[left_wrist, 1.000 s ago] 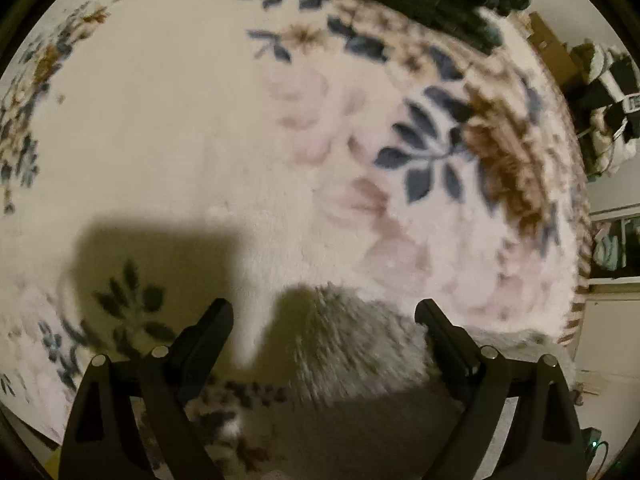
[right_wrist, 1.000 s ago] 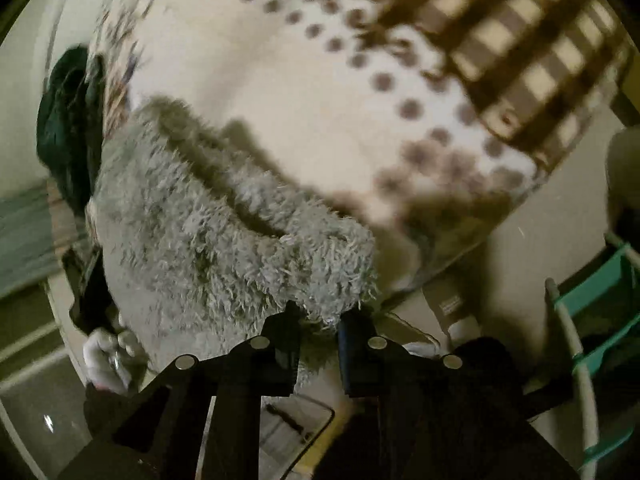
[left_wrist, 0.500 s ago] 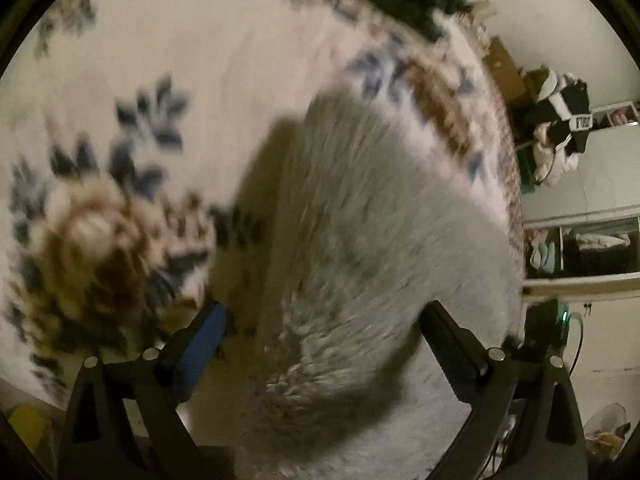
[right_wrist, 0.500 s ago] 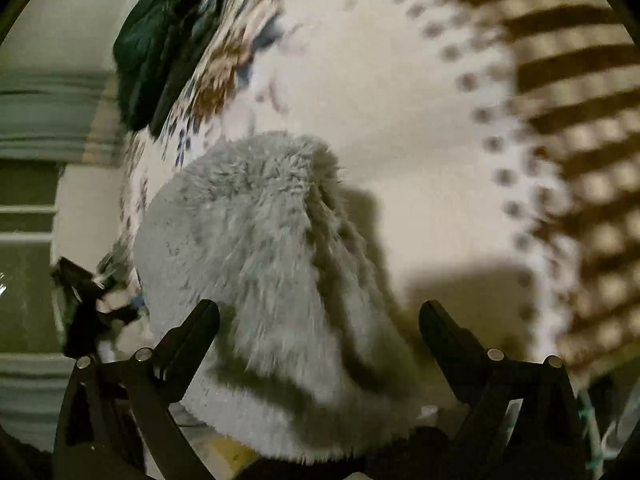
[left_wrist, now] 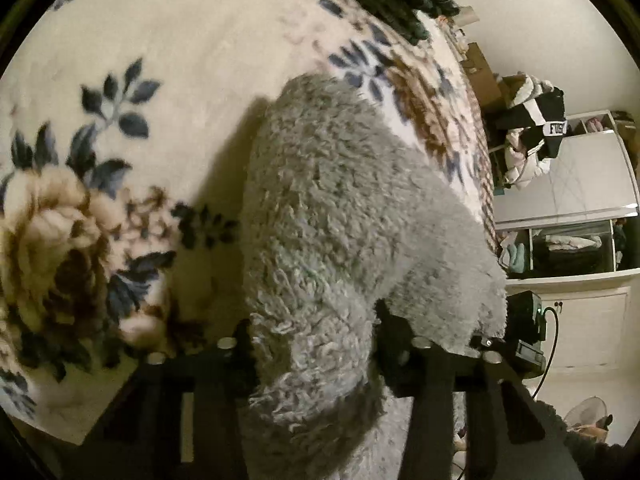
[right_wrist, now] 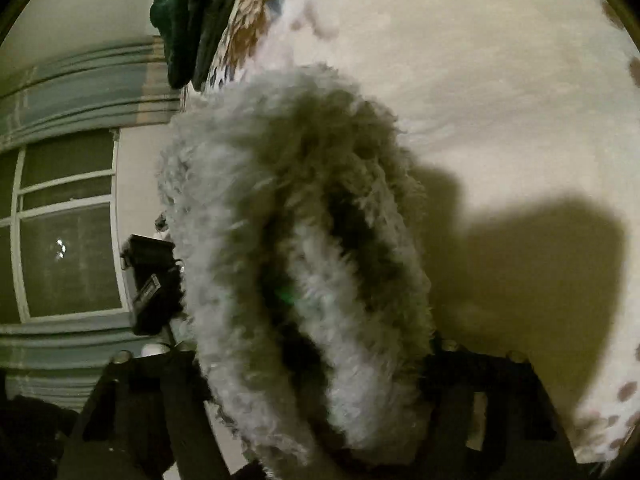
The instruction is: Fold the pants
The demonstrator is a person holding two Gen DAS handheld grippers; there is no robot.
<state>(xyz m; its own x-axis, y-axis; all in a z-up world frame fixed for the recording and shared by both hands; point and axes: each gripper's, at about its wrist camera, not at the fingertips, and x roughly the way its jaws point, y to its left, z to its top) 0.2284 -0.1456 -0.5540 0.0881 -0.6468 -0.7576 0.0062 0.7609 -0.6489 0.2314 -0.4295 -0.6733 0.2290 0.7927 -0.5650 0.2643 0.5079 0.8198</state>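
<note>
Now both sets of jaws are closing on the fluffy grey pants, left gripper and right gripper each squeezing a thick bunched fold, the garment lying on the floral blanket covering the bed.

Fluffy grey pants bury the left gripper's fingertips at bottom centre. In the right wrist view, the pants' fleece is blurred and runs off the bottom edge.

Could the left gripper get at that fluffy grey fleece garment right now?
Probably yes: the left gripper has the fluffy grey fleece garment bunched between its closing jaws, nothing in the way, on the floral blanket.
</note>
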